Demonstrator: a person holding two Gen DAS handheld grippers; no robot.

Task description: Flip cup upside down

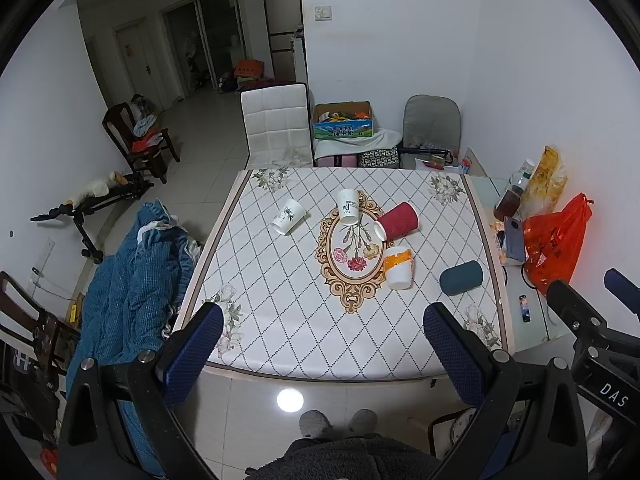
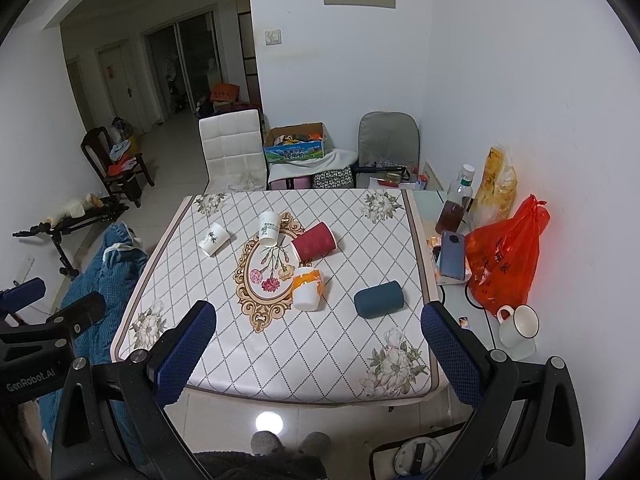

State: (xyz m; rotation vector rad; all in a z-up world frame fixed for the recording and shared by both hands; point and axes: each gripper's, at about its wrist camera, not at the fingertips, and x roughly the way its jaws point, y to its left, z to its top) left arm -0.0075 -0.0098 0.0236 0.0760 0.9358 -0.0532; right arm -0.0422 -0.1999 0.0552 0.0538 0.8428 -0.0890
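Note:
Several paper cups lie on the table (image 1: 280,320). A white cup with a bamboo print (image 1: 288,216) (image 2: 213,239) lies on its side at the left. A white printed cup (image 1: 348,206) (image 2: 268,228) is tilted at the centre back. A red ribbed cup (image 1: 398,221) (image 2: 314,241) lies on its side. An orange and white cup (image 1: 398,267) (image 2: 307,288) is tipped near the middle. A dark teal cup (image 1: 461,277) (image 2: 379,299) lies on its side at the right. My left gripper (image 1: 323,354) and right gripper (image 2: 318,354) are open and empty, held above the table's near edge.
An orange plastic bag (image 2: 504,264), a phone (image 2: 452,254), bottles (image 2: 456,200) and a white mug (image 2: 518,326) sit on the side surface at the right. A white chair (image 1: 276,124) and a box (image 1: 344,120) stand behind the table. A blue blanket (image 1: 132,292) lies at the left.

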